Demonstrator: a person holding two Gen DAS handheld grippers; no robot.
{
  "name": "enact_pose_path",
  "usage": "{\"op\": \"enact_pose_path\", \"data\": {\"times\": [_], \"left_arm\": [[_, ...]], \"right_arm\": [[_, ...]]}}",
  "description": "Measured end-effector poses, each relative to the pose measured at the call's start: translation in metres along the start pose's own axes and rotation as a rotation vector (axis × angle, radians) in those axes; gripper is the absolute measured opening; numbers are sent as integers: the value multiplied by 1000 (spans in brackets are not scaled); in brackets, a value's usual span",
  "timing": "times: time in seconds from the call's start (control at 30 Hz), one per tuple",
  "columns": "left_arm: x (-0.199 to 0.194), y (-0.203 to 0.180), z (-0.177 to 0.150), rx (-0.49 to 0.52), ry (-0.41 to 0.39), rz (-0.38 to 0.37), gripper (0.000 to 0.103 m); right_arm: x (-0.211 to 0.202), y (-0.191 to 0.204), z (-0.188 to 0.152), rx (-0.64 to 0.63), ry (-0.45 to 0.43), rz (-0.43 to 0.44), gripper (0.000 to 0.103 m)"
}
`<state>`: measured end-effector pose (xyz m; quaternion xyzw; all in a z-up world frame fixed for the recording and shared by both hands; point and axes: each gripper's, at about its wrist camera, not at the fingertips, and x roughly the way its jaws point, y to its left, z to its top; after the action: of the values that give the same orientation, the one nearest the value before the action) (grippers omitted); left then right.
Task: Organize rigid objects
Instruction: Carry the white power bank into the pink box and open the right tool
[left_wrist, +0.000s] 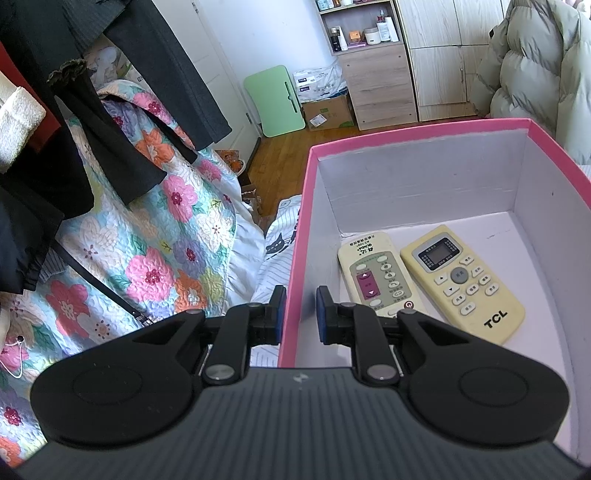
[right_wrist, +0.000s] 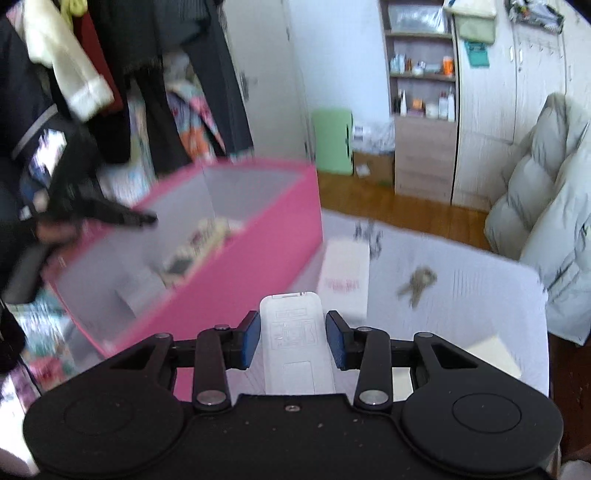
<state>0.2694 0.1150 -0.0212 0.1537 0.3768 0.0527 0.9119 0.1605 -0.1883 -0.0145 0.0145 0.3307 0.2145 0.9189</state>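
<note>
I am holding the white remote (right_wrist: 295, 343) between the pads of my right gripper (right_wrist: 294, 341), near the pink box (right_wrist: 236, 266), while my left gripper (left_wrist: 300, 314) is pinching its left wall. I am planning to keep it level and lay it beside the two remotes (left_wrist: 428, 280) inside.

My right gripper (right_wrist: 293, 341) sits at bottom centre, its blue pads pressed on a white remote (right_wrist: 293, 343) lying back-side up. At centre left is the blurred pink box (right_wrist: 251, 266), with my left gripper (right_wrist: 147, 218) at its left rim. A bunch of keys (right_wrist: 419, 282) lies centre right on the white surface (right_wrist: 480, 295).
</note>
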Motion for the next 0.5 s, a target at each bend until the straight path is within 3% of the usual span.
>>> {"op": "enact_pose_path", "data": {"times": [0.1, 0.23, 0.5], "left_arm": [[1, 0, 0, -1, 0, 0, 15], [0, 0, 0, -5, 0, 0, 15], [1, 7, 1, -22, -6, -6, 16]], "right_arm": [[-9, 7, 20, 11, -62, 62, 44], [-4, 33, 45, -28, -69, 205, 44], [77, 106, 63, -138, 142, 315, 44]]}}
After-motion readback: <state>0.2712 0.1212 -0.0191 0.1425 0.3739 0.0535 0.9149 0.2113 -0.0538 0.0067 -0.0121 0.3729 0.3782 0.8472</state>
